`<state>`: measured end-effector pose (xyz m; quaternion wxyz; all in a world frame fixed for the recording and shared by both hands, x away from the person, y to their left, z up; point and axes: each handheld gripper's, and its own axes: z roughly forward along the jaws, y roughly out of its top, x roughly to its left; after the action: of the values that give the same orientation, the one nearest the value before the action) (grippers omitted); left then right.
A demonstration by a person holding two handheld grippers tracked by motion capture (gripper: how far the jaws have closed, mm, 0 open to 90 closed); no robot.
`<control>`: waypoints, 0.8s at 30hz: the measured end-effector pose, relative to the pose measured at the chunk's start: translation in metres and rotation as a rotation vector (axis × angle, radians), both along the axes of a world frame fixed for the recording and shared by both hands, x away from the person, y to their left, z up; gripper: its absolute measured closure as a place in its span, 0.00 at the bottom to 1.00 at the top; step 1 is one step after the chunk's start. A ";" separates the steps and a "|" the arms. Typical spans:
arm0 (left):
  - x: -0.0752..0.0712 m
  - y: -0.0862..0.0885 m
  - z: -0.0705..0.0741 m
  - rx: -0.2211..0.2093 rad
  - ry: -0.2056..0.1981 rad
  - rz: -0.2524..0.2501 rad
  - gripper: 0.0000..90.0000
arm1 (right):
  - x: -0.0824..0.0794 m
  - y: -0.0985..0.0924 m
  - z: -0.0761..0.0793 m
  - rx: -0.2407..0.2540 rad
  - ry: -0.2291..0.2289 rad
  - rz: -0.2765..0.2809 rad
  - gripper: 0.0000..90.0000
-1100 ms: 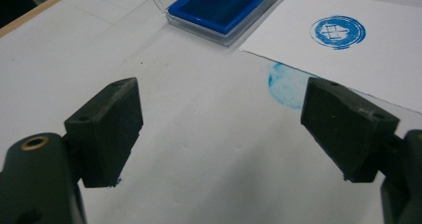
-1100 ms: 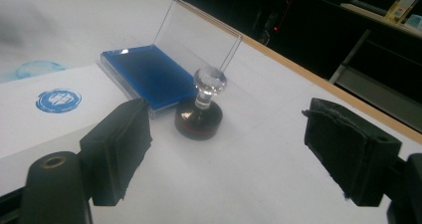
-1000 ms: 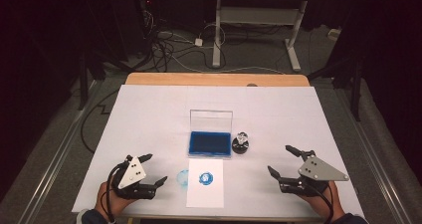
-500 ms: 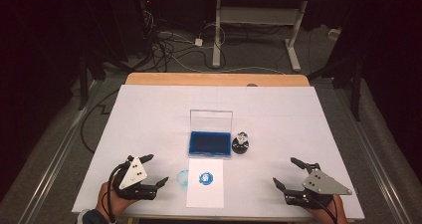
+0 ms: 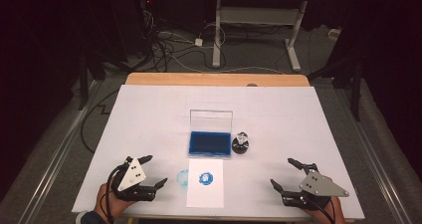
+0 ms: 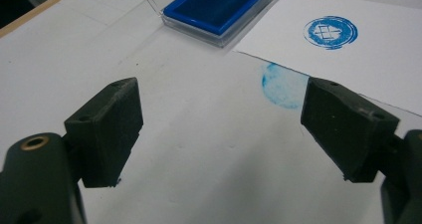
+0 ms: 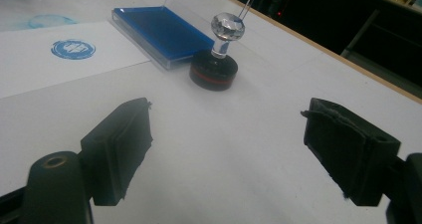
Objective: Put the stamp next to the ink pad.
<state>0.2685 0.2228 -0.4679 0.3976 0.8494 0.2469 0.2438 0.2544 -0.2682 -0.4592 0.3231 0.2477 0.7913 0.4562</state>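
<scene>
Flanking stamped sheet (image 5: 205, 183): empty, wide-spread grippers

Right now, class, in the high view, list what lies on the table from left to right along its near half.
Left tool → blue smudge on the table → stamped paper sheet → stamp → right tool.

In the high view, the left gripper (image 5: 150, 170) sat at the lower left of the frame, held by a hand (image 5: 110, 204) coming up from the bottom edge, its 2 jaws spread wide and empty. The right gripper (image 5: 284, 173) sat at the lower right, jaws likewise wide apart, gripping nothing, its grey plate uppermost.
</scene>
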 end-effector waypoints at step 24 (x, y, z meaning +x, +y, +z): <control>0.002 0.001 -0.001 0.000 0.004 0.004 0.18 | 0.000 0.002 0.002 0.001 -0.014 0.010 0.21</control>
<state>0.2701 0.2239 -0.4686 0.3965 0.8495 0.2495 0.2427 0.2544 -0.2666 -0.4570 0.3263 0.2407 0.7899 0.4601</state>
